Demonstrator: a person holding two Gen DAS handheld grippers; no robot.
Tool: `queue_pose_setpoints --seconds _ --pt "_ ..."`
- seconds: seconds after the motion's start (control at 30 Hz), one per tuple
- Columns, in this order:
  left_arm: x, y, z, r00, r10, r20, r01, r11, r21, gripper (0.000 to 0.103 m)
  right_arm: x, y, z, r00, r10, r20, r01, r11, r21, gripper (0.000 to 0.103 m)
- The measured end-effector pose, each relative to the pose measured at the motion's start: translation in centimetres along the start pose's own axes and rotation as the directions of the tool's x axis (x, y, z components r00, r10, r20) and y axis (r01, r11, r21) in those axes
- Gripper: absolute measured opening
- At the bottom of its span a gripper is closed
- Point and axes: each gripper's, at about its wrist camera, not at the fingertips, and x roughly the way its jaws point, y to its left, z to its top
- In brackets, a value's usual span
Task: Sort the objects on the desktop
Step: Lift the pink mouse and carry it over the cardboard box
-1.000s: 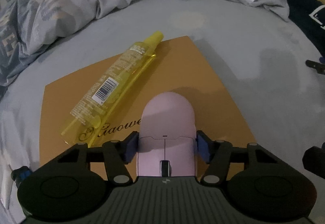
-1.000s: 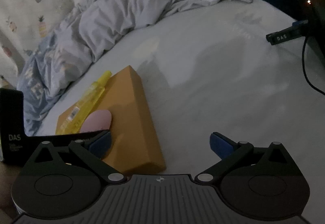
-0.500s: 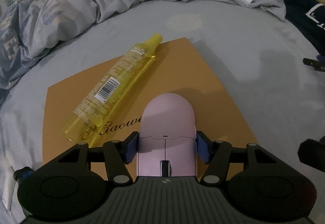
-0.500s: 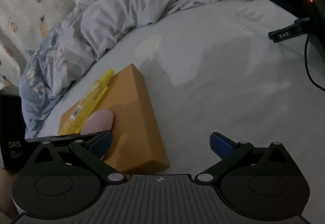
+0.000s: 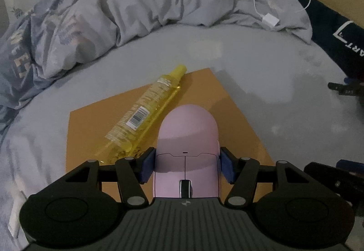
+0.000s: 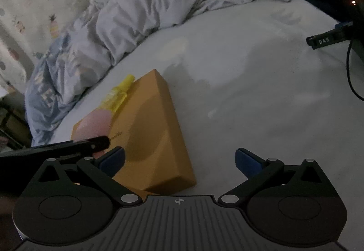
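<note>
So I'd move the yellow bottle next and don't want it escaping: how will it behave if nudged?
The yellow bottle is a slim cylinder lying on its side on the orange box, so it would probably roll. Its clear plastic looks smooth, likely slippery, and probably light.

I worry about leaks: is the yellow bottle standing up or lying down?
Lying down. The yellow bottle lies on its side across the orange box, cap pointing toward the rumpled bedding; its barcode label faces up.

— The pink mouse (image 5: pixel 187 137)?
— Smooth matt plastic.
— The yellow bottle (image 5: pixel 145 112)?
— Clear glossy plastic with a paper label.
— The orange box (image 6: pixel 152 128)?
— Matt card, lying on a soft cloth bedsheet (image 5: pixel 261 73) beside a crumpled quilt (image 5: pixel 159 1).
</note>
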Motion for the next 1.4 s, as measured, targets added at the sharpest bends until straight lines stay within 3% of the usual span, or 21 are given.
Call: queue_pose_setpoints --seconds 0.27,0.77,1.4 --pt "-2.6 1.1 -0.7 0.998 0.013 0.054 -0.011 0.999 -0.031 0.06 -0.1 0.0 0.0 1.0 0.0 0.003 0.0 1.0 -0.012 0.103" --pt "-9.4 2.1 -3.3 0.975 0.05 0.215 -0.026 0.994 -0.11 0.06 -0.6 0.1 -0.2 1.0 0.019 0.004 -0.019 0.999 -0.031 0.103" --pt "-13.4 1.2 -7.8 0.971 0.002 0.24 0.041 0.984 -0.172 0.06 -1.4 -0.4 -0.2 1.0 0.022 0.018 -0.021 0.999 -0.047 0.103"
